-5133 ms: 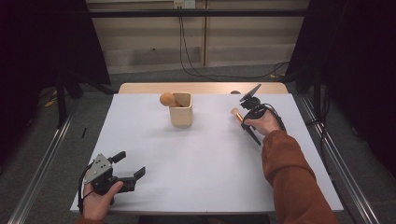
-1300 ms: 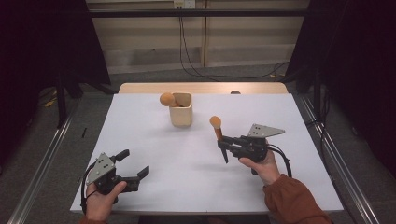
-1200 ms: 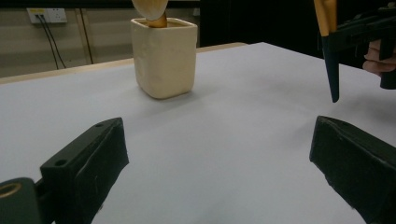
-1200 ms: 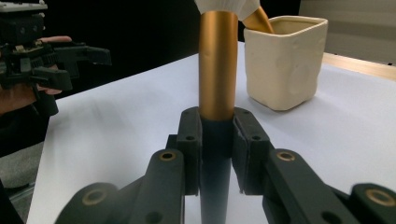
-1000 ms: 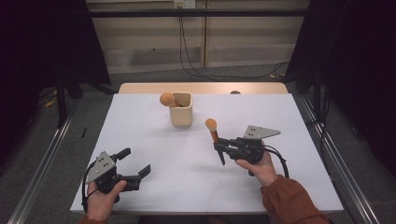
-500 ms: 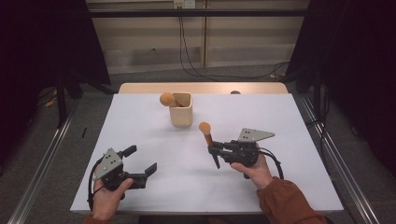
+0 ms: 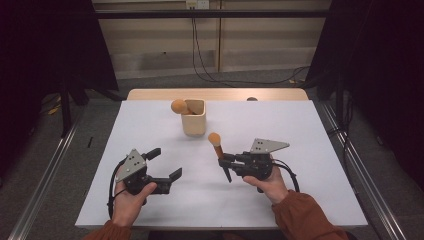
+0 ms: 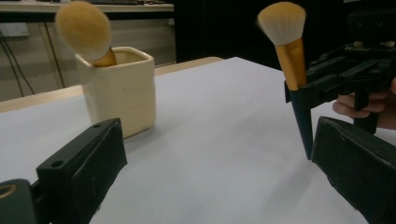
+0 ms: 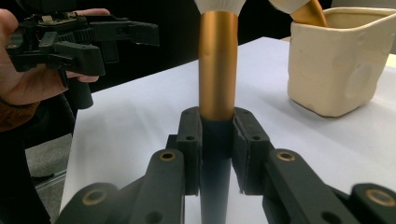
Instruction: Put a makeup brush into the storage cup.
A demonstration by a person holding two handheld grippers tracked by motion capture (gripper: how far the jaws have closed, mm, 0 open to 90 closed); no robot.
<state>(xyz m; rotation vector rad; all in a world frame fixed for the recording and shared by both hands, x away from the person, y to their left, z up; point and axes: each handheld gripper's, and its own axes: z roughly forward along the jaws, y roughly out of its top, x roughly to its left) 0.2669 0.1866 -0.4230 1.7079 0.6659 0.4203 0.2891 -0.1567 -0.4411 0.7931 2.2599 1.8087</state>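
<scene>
Two grippers are sitting close together here, and the whole thing is coming down to how the brush [image 7: 218,148] is standing between them. The right gripper [image 7: 226,162] is clenching its jaws on the dark lower handle, so the brush is standing nearly upright, its fluffy orange head pointing up and its pointed tail hanging just above the table [image 7: 300,130]. In the right gripper view the gold part of the handle [image 9: 217,65] is rising straight out of the top of the jaws.

The left gripper [image 7: 167,167] is waiting with its jaws spread wide and nothing in them, pointing across at the brush. From its own camera the brush [image 8: 289,60] is sitting ahead and off toward the right-hand jaw, not yet between the two. Its long axis is running up and down, crosswise to the way those jaws are reaching.

My guess is a handover is being set up, so the open jaws need to be sliding in around the handle, probably on the gold part above the other grip.

The cup [image 7: 193,117] with another brush [image 7: 178,106] in it is sitting farther back, beyond both grippers.
</scene>
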